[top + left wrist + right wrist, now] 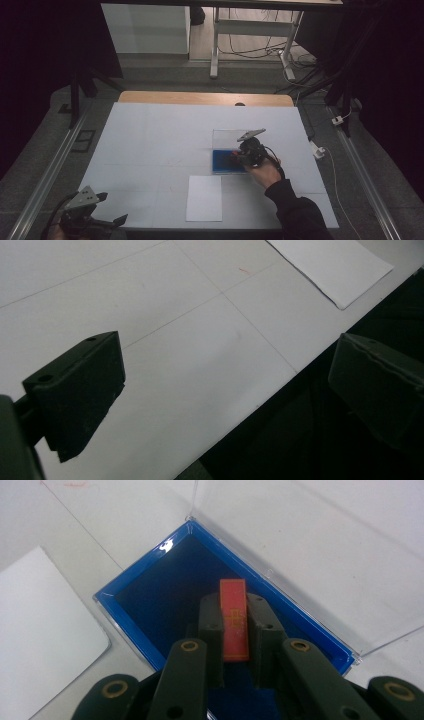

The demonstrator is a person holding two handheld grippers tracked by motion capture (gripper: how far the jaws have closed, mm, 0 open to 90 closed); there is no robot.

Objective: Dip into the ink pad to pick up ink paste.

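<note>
R tool point(234, 630) clamped on red strip point(234, 617), held w/ blue tray point(150, 650) under it, probably just above the floor. L tool point(225, 390) jaws wide, nothing btwn, at tabletop point(200, 365) edge.

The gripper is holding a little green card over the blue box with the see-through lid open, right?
Not quite: the card is red, not green. The right gripper view shows it pinched between the jaws of the right gripper, above the blue box, whose clear lid stands open. The rest is right.
</note>
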